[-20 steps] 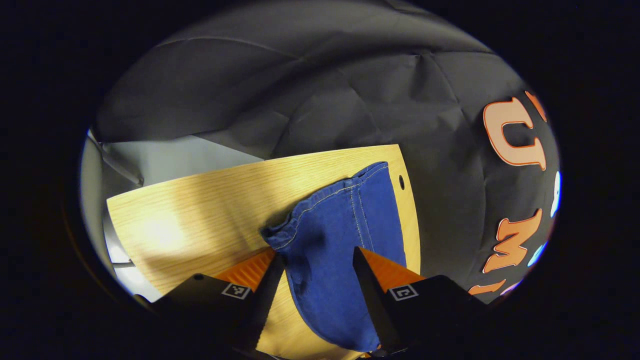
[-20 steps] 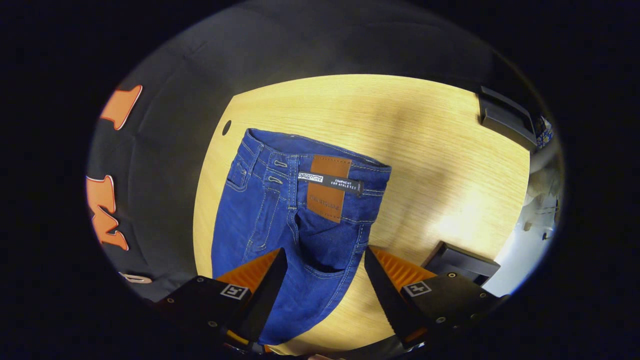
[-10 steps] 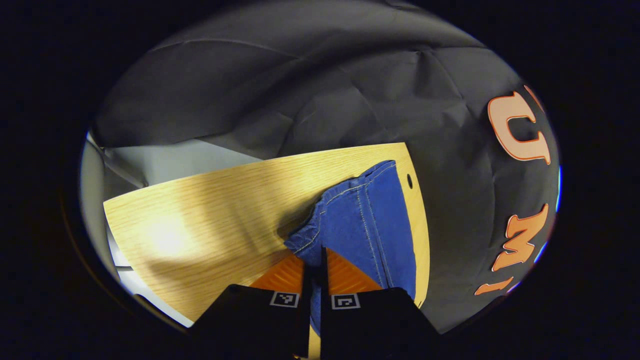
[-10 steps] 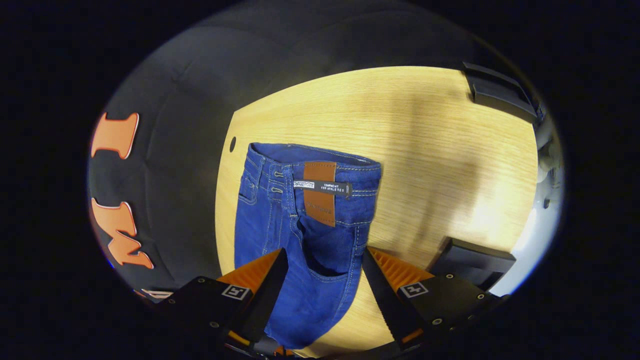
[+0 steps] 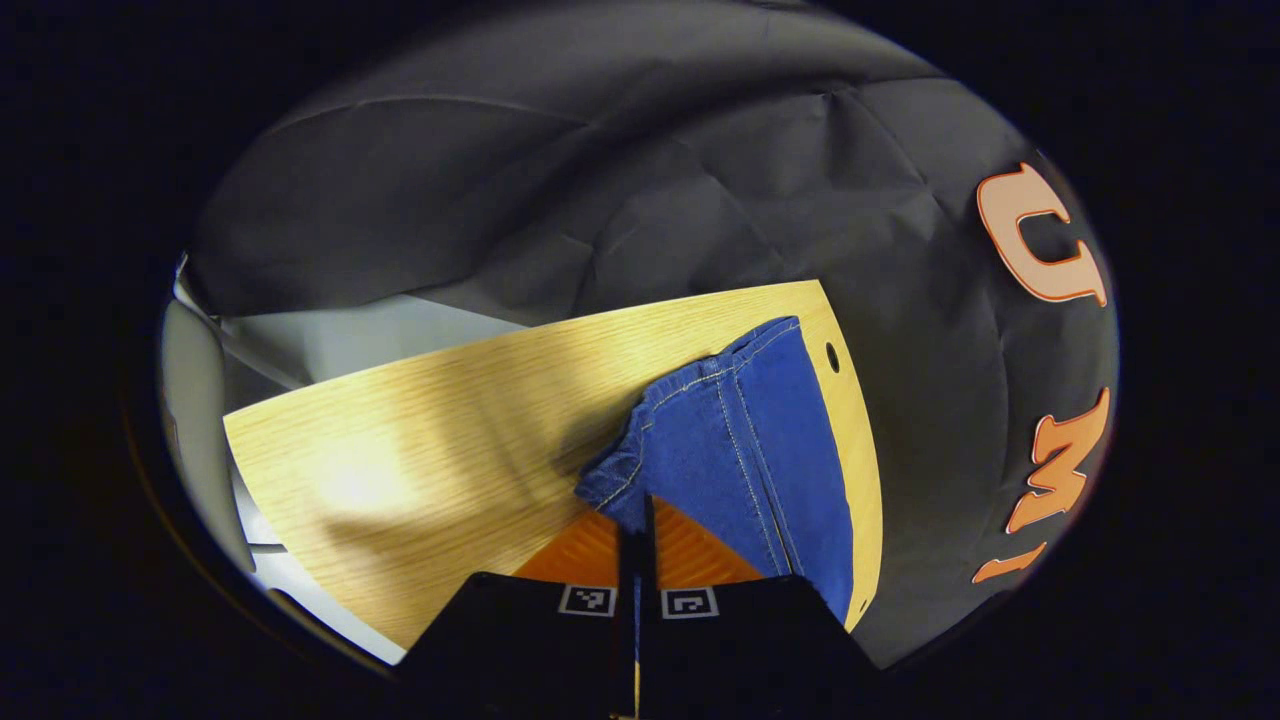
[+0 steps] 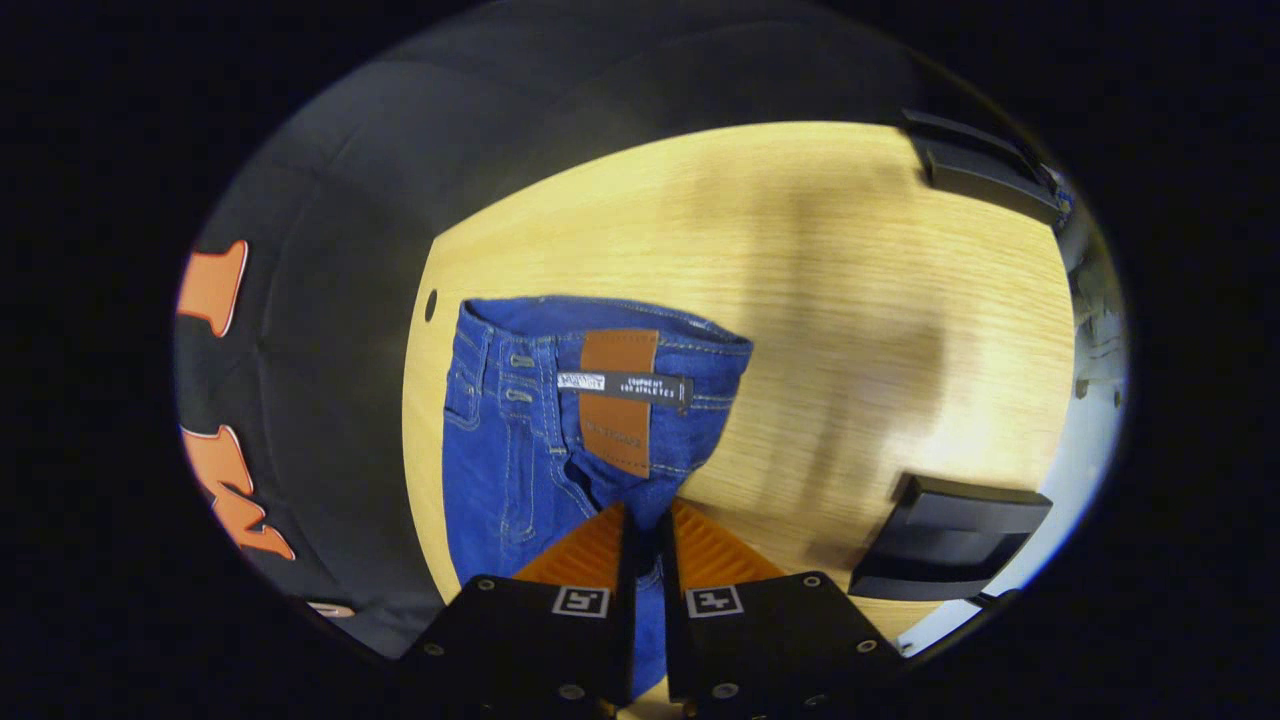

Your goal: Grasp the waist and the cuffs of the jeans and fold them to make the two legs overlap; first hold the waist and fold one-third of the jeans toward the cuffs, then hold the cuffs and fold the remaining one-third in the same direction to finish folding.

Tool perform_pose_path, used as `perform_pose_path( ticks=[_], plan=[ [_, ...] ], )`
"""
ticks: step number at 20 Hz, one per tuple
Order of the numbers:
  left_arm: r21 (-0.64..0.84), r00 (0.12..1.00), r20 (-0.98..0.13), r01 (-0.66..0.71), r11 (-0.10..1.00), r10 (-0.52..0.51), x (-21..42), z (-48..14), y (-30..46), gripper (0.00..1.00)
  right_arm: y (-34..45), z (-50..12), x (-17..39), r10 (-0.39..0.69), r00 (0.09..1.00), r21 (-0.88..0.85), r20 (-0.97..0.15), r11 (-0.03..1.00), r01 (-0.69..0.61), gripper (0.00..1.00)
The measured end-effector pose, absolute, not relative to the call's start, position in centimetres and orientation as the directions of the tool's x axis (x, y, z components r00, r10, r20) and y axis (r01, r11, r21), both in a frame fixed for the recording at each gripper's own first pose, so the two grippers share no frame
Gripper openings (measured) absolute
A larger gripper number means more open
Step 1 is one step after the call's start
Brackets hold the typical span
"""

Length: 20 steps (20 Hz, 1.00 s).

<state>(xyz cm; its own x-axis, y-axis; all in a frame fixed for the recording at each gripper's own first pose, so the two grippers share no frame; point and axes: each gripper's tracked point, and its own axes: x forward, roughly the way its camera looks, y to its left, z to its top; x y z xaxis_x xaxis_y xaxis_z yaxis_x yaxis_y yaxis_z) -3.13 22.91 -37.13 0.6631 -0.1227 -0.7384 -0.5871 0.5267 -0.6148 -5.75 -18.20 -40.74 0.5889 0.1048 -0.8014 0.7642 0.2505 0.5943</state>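
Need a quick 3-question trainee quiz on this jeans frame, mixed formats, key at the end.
1. True or false: the left tool is open above the jeans.
2. The right tool is closed on denim just below which item? A) brown patch B) a zipper pull C) a cuff
3. Fill in: the jeans lie on a wooden ____.

Key: 1 false, it is shut on the denim near the cuff end; 2 A; 3 table.
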Motion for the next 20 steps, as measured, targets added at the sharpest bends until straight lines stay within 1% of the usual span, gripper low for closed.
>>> perform_pose_path(
  ticks=[3, 4, 7, 8, 9, 11, 12, 15, 16, 19, 20],
  plan=[
    [-0.601, 0.655, -0.746, -0.583, 0.547, -0.121, -3.3, -36.1, 23.0, 0.02, -18.7, -40.1, -6.6, 0.085, 0.583, 0.584, -0.808, 0.251, 0.772, 0.14],
    [-0.598, 0.657, -0.744, -0.574, 0.559, -0.122, -3.2, -35.6, 22.9, 0.02, -18.9, -39.4, -6.9, 0.093, 0.593, 0.595, -0.8, 0.248, 0.764, 0.14],
    [-0.6, 0.667, -0.732, -0.537, 0.593, -0.138, -2.6, -33.8, 22.4, 0.02, -20.4, -37.5, -7.1, 0.06, 0.626, 0.624, -0.777, 0.205, 0.754, 0.12],
    [-0.602, 0.672, -0.726, -0.52, 0.606, -0.143, -2.4, -33.0, 22.4, 0.02, -20.2, -38.0, -6.8, 0.052, 0.61, 0.606, -0.79, 0.21, 0.767, 0.19],
    [-0.6, 0.673, -0.724, -0.505, 0.62, -0.153, -2.7, -32.5, 22.4, 0.02, -19.8, -38.4, -7.0, 0.069, 0.594, 0.592, -0.802, 0.225, 0.774, 0.09],
    [-0.589, 0.655, -0.735, -0.487, 0.645, -0.176, -3.1, -32.5, 22.5, 0.02, -19.7, -38.2, -5.8, 0.045, 0.612, 0.606, -0.79, 0.217, 0.766, 0.08],
    [-0.586, 0.65, -0.737, -0.478, 0.654, -0.186, -3.2, -32.2, 22.4, 0.02, -19.5, -38.1, -5.2, 0.034, 0.63, 0.62, -0.776, 0.23, 0.75, 0.08],
    [-0.587, 0.639, -0.738, -0.448, 0.674, -0.217, -2.2, -32.5, 22.1, 0.02, -18.3, -37.0, -4.2, 0.039, 0.655, 0.642, -0.755, 0.25, 0.725, 0.08],
    [-0.589, 0.629, -0.741, -0.442, 0.677, -0.234, -2.2, -32.5, 21.9, 0.02, -18.6, -37.1, -4.4, 0.012, 0.641, 0.621, -0.767, 0.261, 0.739, 0.08],
    [-0.583, 0.599, -0.757, -0.44, 0.683, -0.26, -2.4, -33.0, 21.9, 0.02, -18.2, -36.5, -4.4, -0.022, 0.625, 0.594, -0.78, 0.284, 0.752, 0.08],
    [-0.586, 0.588, -0.761, -0.441, 0.68, -0.274, -2.2, -33.0, 21.7, 0.02, -17.9, -35.9, -4.1, -0.01, 0.634, 0.607, -0.773, 0.28, 0.744, 0.08]
  ],
)
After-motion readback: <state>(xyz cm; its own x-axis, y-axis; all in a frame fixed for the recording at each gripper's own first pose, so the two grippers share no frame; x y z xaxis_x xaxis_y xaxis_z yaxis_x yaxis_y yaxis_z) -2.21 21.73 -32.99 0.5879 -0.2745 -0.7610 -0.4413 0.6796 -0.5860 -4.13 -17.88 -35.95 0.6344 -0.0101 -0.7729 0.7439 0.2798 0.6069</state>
